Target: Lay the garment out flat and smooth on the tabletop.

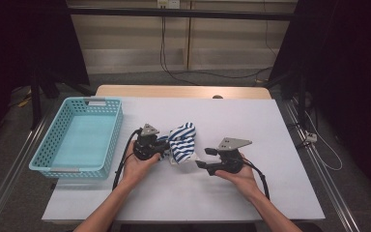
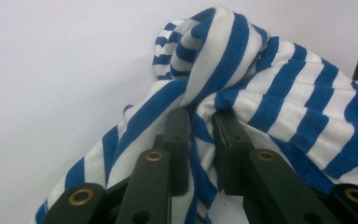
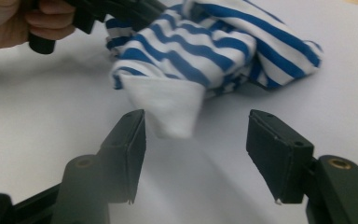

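At frame centre, the left tool (image 1: 162, 146) pinches the striped cloth (image 1: 182, 140); the right tool (image 3: 196, 156), jaws wide, may miss its white corner (image 3: 170, 105) and nip air.

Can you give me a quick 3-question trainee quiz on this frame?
1. True or false: the left gripper is shut on the striped cloth.
2. The right gripper is: A) pinching the cloth's white corner, B) open, just short of it, C) inside the basket.
3. Which side of the cloth is the basket on in the high view?

Key: 1 true. 2 B. 3 left.
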